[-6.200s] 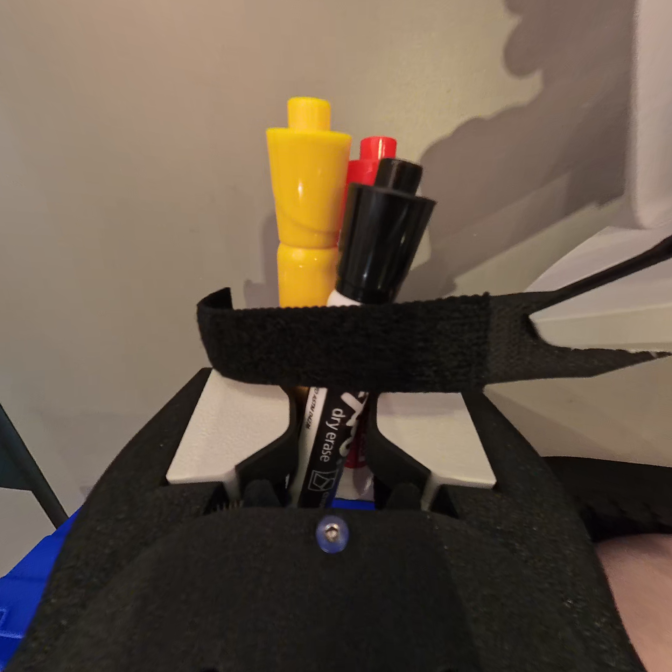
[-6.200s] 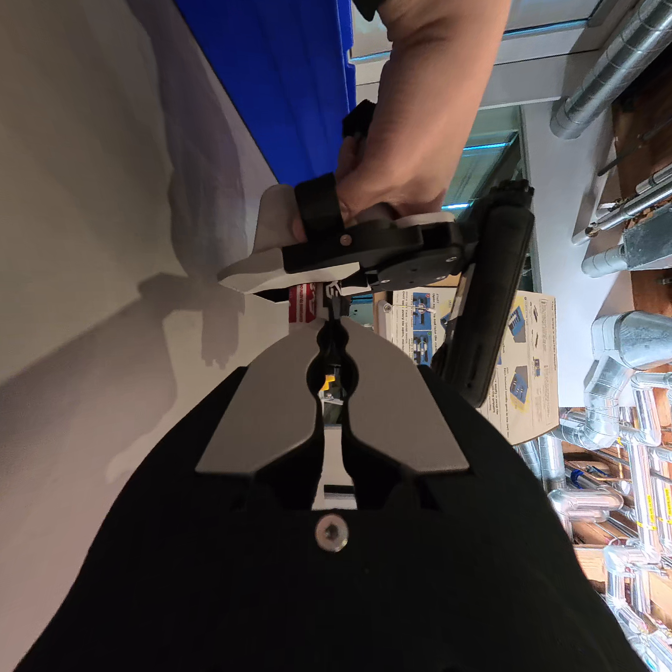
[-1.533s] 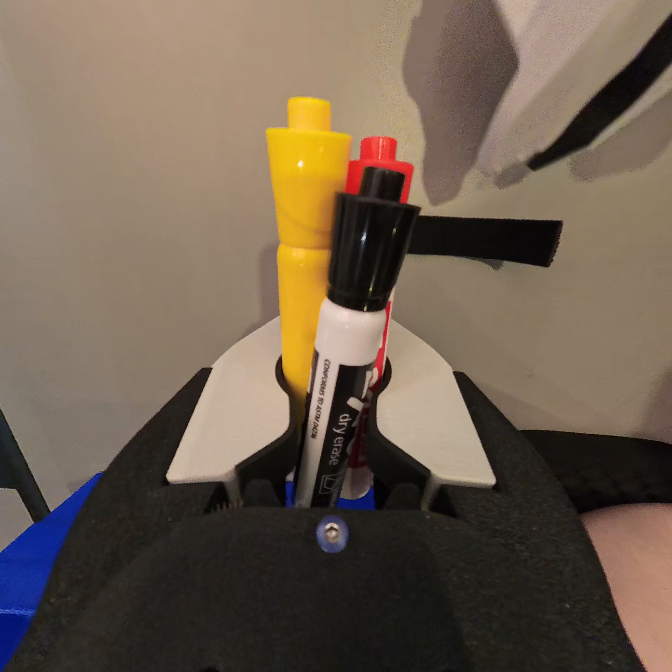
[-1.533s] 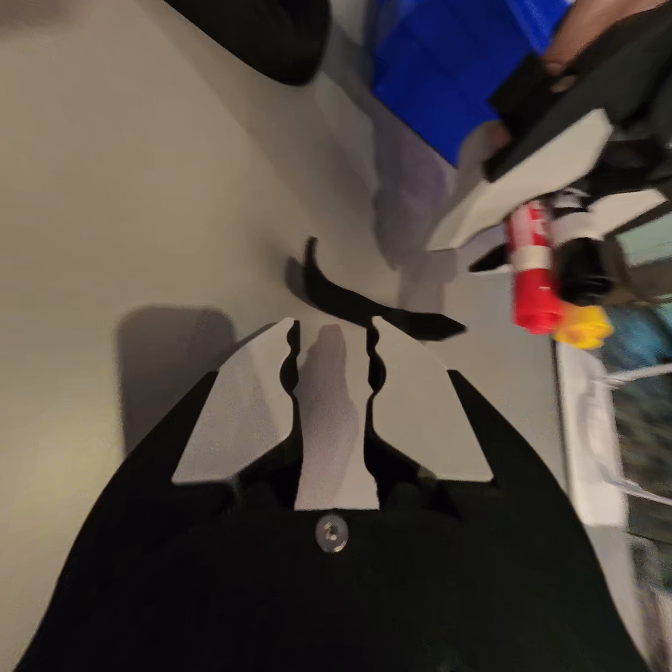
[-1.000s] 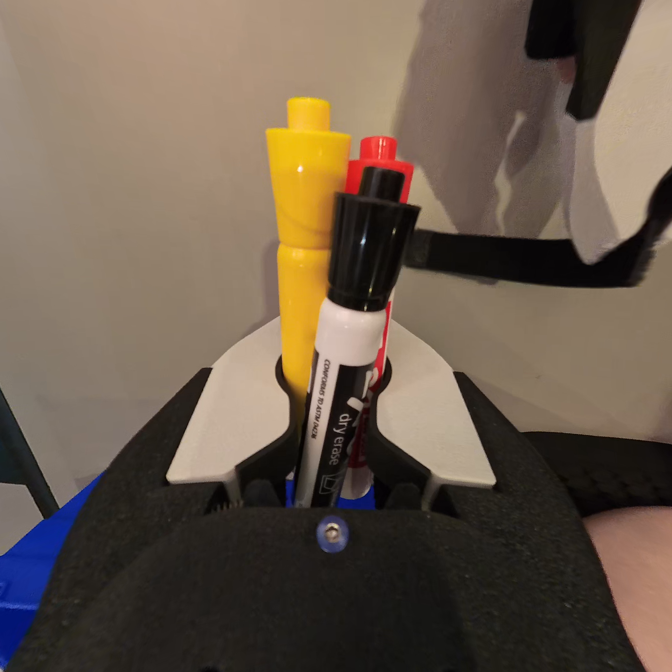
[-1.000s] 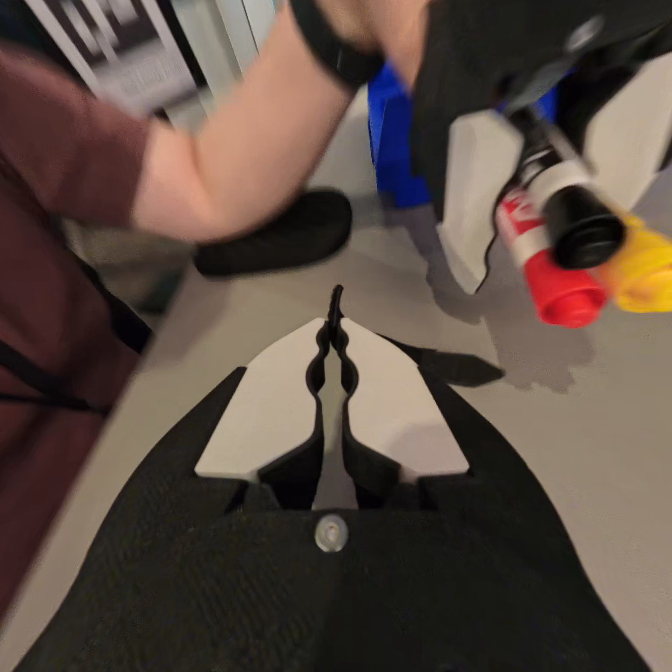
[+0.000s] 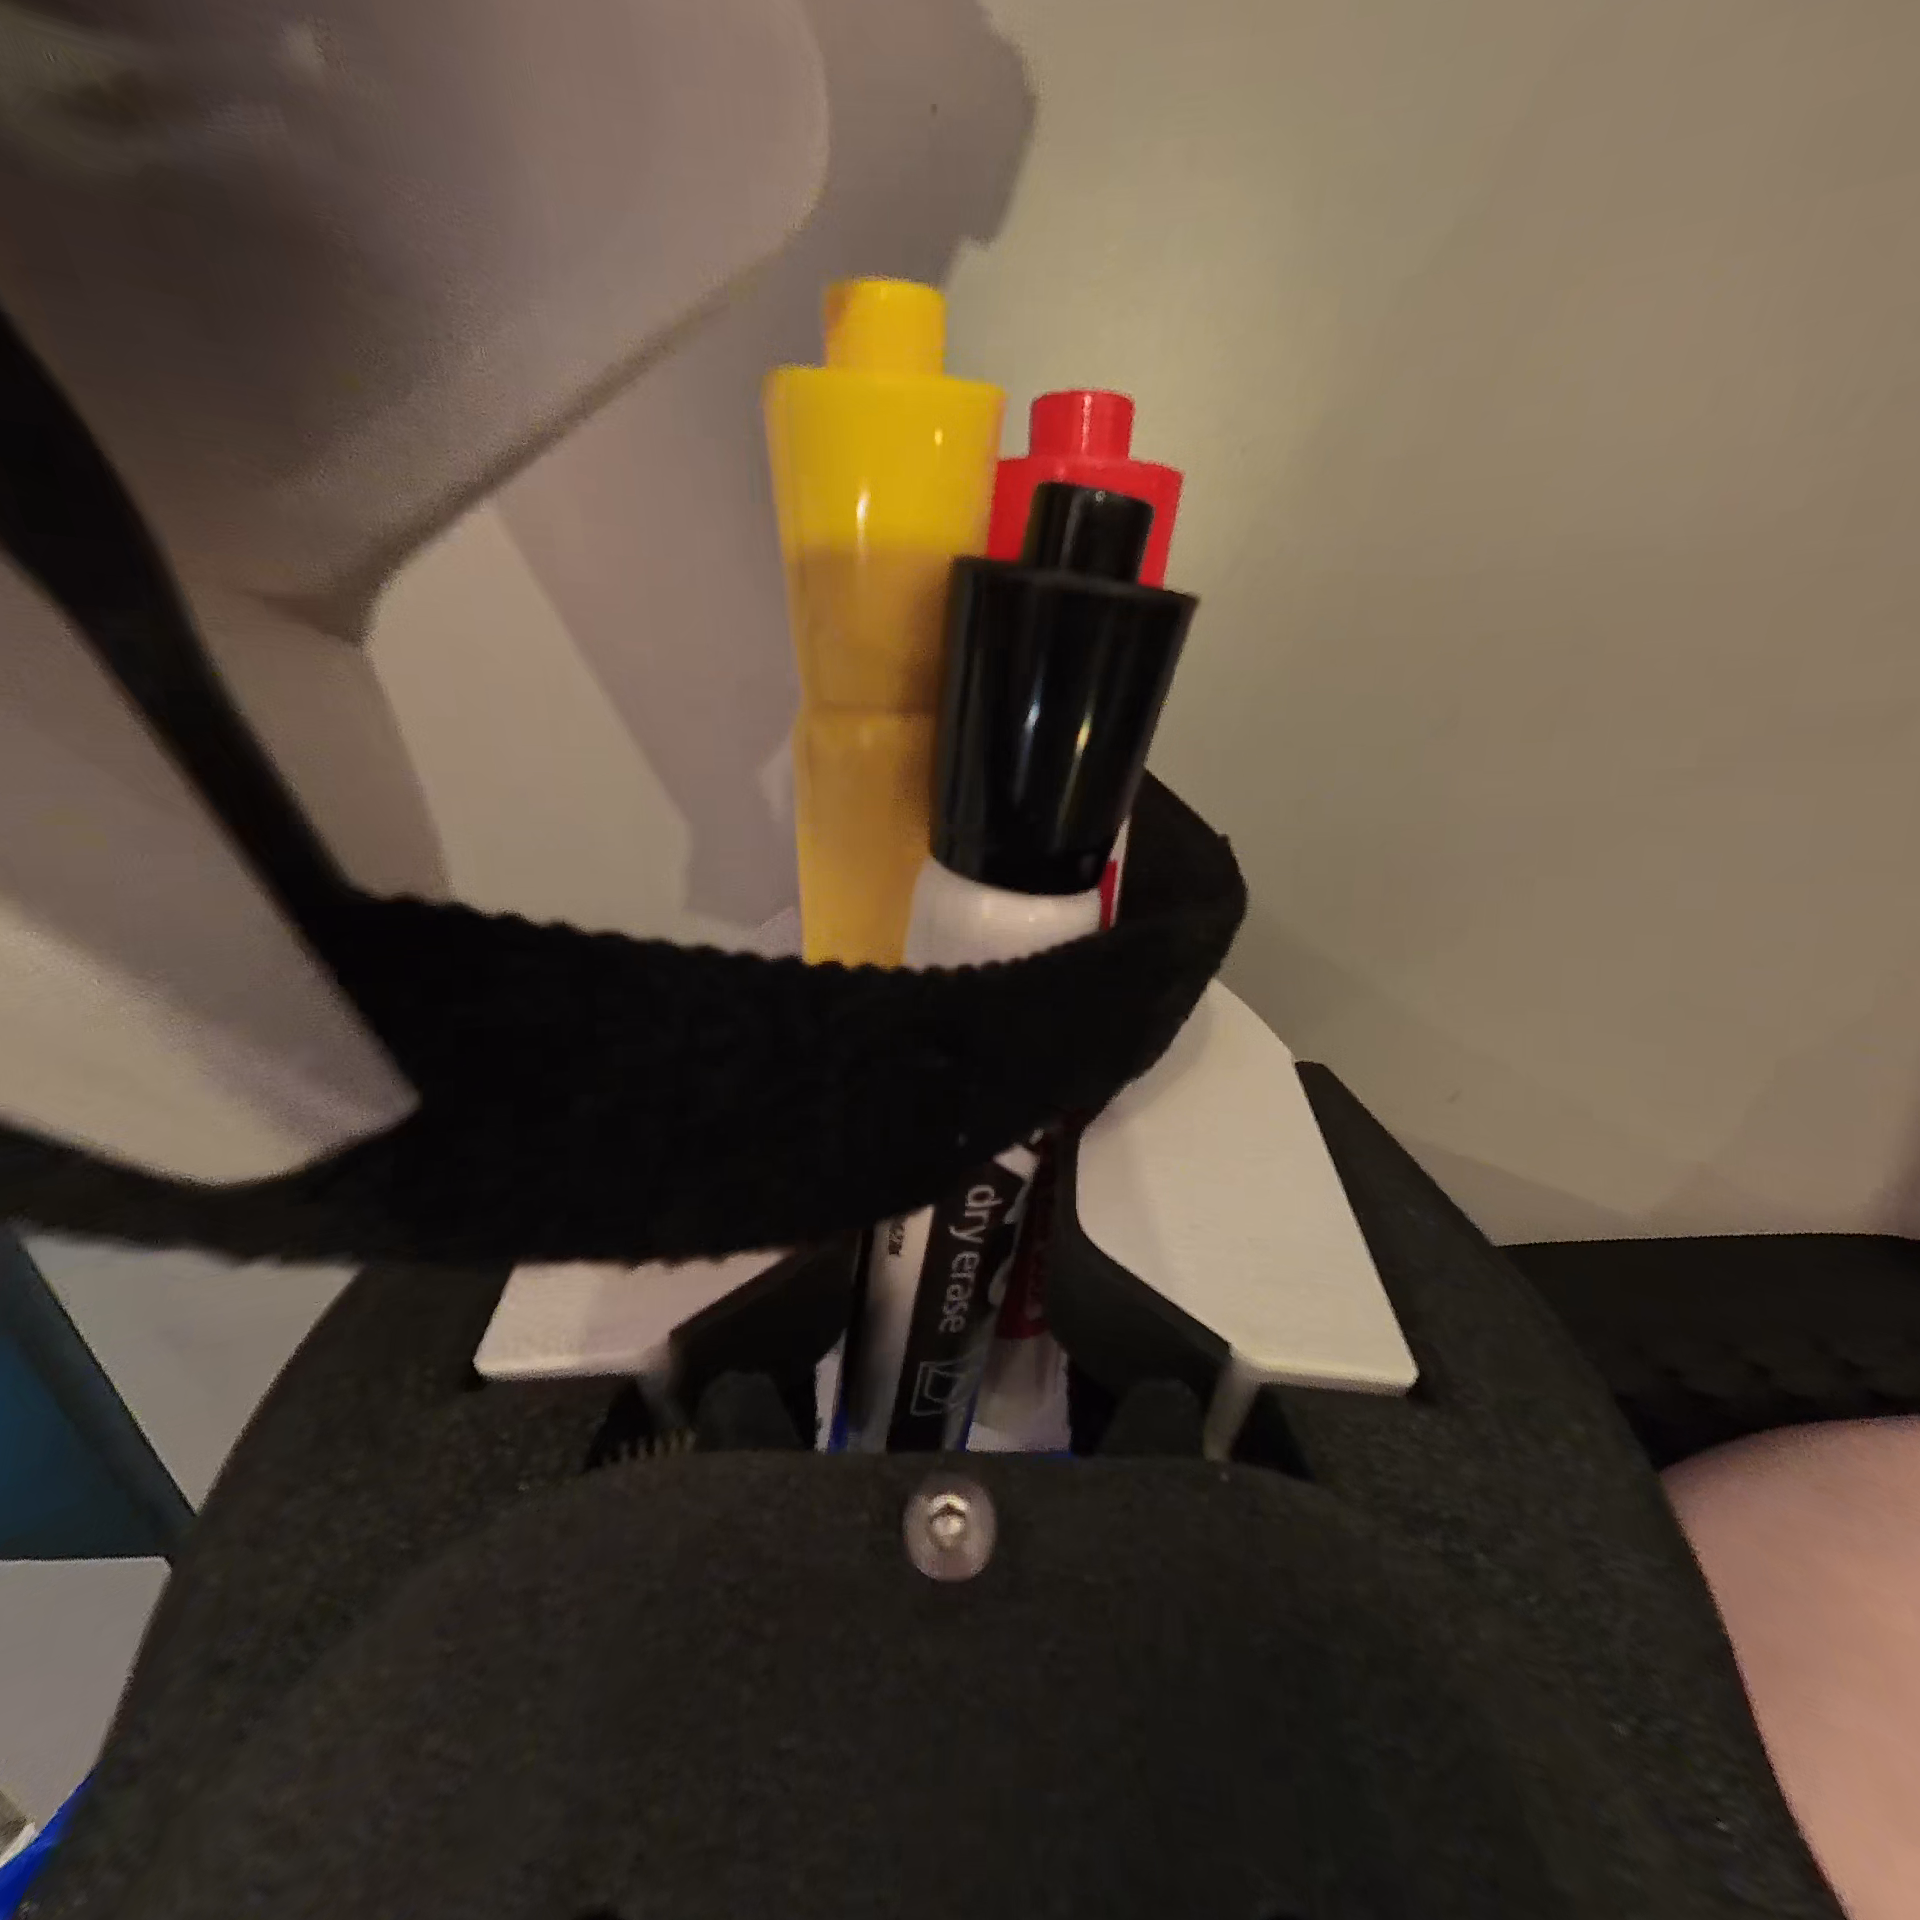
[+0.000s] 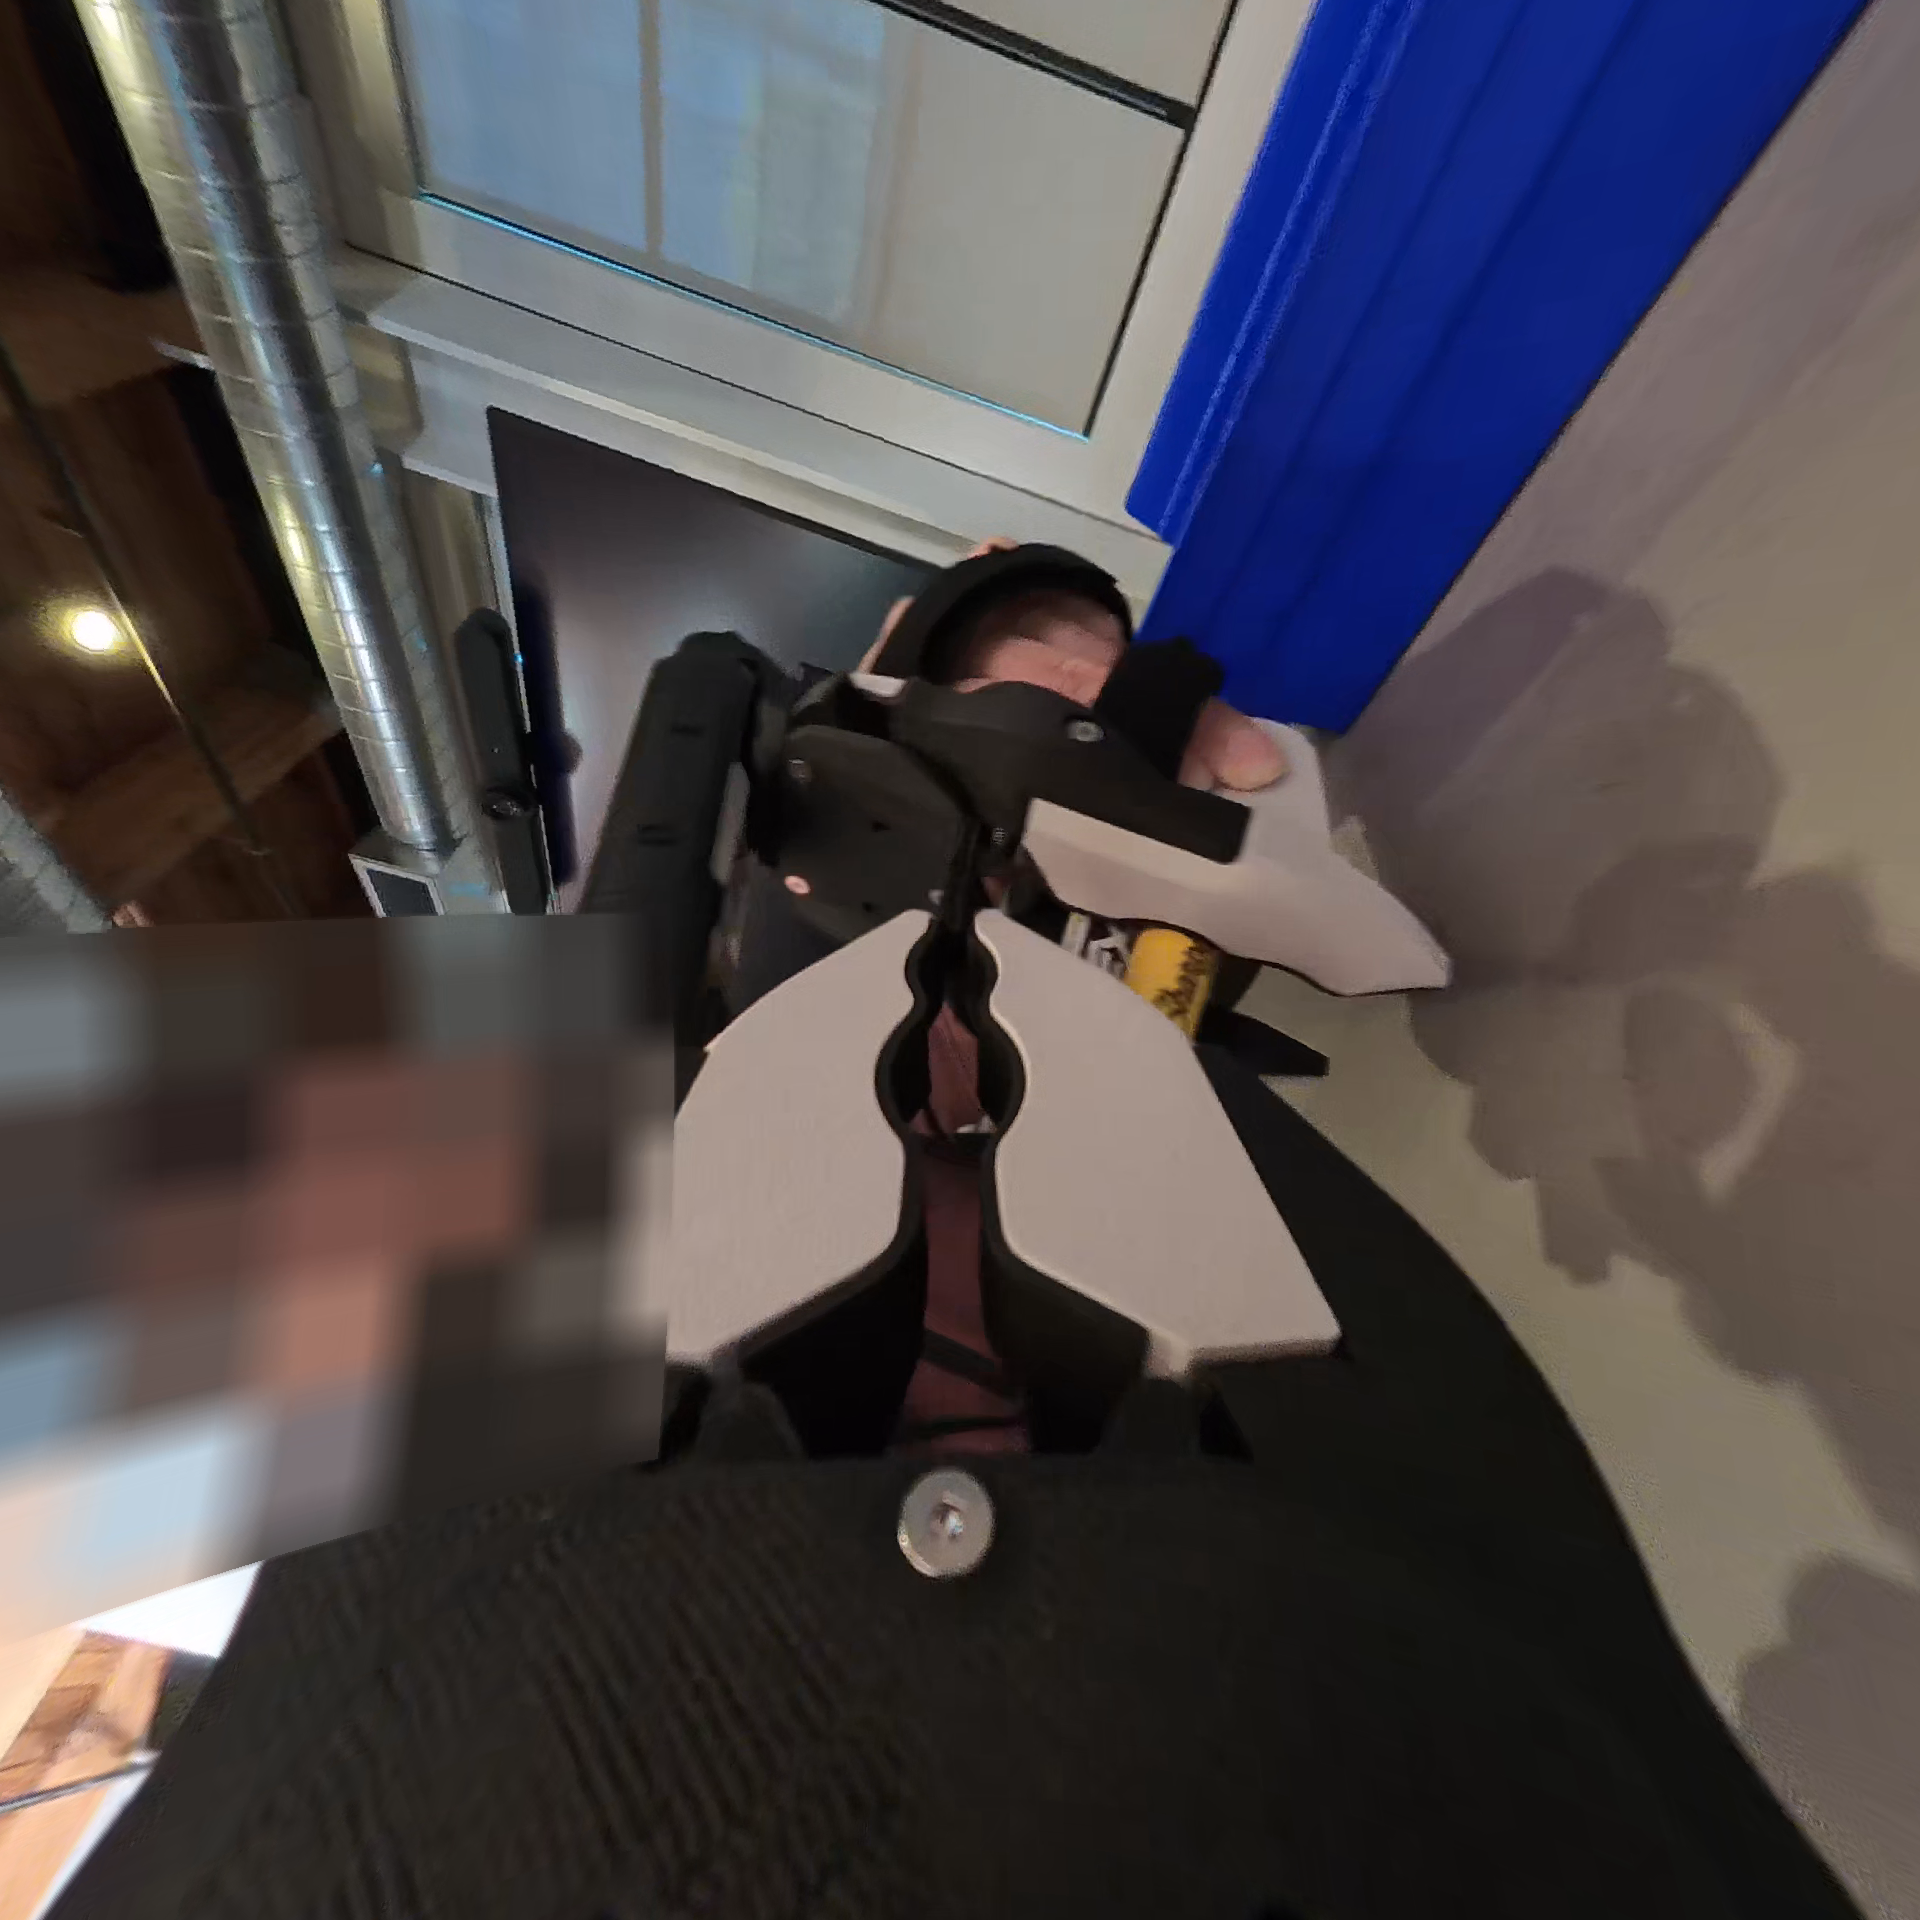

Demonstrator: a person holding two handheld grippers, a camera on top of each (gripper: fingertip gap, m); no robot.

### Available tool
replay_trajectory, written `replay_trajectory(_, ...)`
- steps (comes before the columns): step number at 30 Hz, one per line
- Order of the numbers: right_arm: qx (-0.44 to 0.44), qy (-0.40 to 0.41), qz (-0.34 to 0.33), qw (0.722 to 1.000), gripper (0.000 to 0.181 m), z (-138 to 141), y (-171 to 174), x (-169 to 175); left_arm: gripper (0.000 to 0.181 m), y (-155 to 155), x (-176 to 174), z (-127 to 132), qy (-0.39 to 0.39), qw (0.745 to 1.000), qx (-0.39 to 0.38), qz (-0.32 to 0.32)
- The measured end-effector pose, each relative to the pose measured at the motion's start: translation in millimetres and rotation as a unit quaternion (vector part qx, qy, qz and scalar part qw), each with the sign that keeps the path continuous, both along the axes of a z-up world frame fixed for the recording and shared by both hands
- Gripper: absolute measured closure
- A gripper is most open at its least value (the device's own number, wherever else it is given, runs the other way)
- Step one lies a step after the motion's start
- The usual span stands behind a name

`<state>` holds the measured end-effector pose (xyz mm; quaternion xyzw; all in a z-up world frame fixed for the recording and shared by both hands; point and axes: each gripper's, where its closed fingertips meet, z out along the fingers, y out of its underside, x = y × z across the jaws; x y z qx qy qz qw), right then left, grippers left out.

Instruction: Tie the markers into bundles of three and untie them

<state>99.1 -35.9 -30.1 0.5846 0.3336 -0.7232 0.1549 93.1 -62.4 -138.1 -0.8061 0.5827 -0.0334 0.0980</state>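
Note:
My left gripper (image 7: 997, 977) is shut on three upright markers: yellow (image 7: 878, 582), red (image 7: 1086, 468) and black (image 7: 1049, 717). A black strap (image 7: 727, 1060) loops from behind the markers on the right, across their front, and off to the left. My right gripper (image 8: 951, 935) is shut on the strap's edge (image 8: 961, 883) at its fingertips. One of its grey fingers (image 7: 364, 312) shows blurred at the upper left of the left wrist view. In the right wrist view the left gripper's finger (image 8: 1278, 894) and the yellow marker (image 8: 1169, 971) sit just beyond my right gripper.
A grey table (image 8: 1662, 1143) lies under both grippers. A blue bin (image 8: 1455, 312) stands at the table's far side. A hand (image 8: 1231, 753) holds the left gripper. A black pad (image 7: 1714, 1330) lies to the right of the left gripper. The gap from one gripper's tips to the other's is roughly 11 cm.
My right gripper picked the strap up off the table and carried it from the markers' right side across their front to the left. The left gripper kept its hold on the markers.

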Motion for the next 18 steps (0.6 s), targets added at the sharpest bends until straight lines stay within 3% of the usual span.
replay_trajectory(6, -0.007, -0.043, 0.011, 0.999, 0.178, -22.0, 0.0, -6.2, 0.141, -3.9, 5.5, 7.4, -0.019, 1.0, 0.003, -0.011)
replay_trajectory(18, -0.037, -0.043, 0.0, 0.998, 0.171, -27.8, 6.0, -10.0, 0.14, -5.3, 4.6, 10.0, -0.019, 1.0, 0.004, -0.011)
